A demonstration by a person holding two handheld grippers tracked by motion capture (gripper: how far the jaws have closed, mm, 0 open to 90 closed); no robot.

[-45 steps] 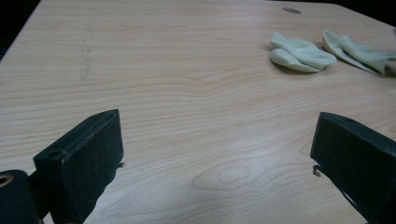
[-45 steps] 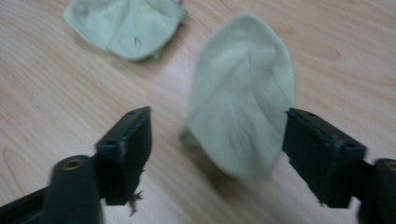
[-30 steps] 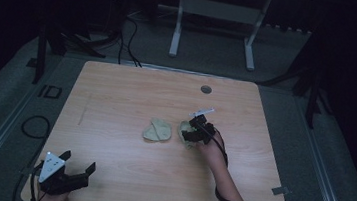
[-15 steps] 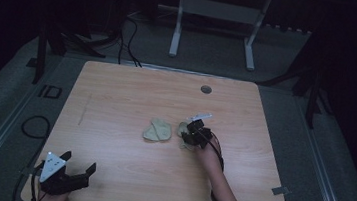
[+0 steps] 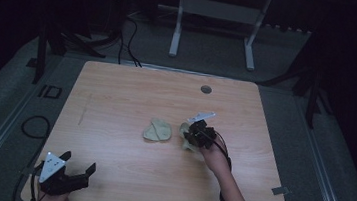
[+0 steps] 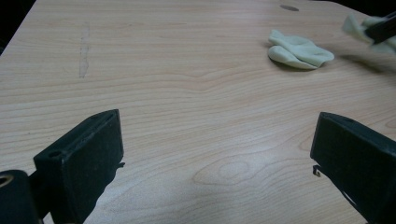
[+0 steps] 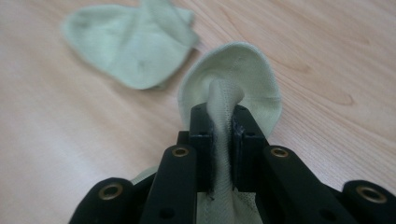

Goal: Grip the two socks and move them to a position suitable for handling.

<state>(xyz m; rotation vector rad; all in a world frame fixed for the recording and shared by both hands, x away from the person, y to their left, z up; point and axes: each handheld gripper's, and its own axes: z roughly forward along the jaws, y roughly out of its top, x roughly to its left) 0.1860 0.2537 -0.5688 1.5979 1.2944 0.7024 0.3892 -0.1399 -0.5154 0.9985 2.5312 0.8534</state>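
Note:
Two pale green socks are on the wooden table [image 5: 116,99]. One sock [image 5: 157,130] [image 7: 133,44] [image 6: 299,49] lies crumpled flat near the table's middle. The other sock [image 7: 231,84] [image 5: 184,130] is pinched in my right gripper [image 5: 194,135] [image 7: 219,123], shut on a fold of its fabric, just right of the flat one. My left gripper [image 5: 78,173] [image 6: 215,158] stands open at the table's near left corner, nothing between its jaws. From the left gripper view the held sock [image 6: 362,25] shows at the far right.
A round dark grommet [image 5: 206,89] is set in the table's far side. Beyond the table stands a white metal frame [image 5: 214,24] on a grey floor, with cables [image 5: 128,30] trailing at the left.
My right gripper, shut on its sock, has shifted slightly left toward the flat sock. The left gripper has stayed in place.

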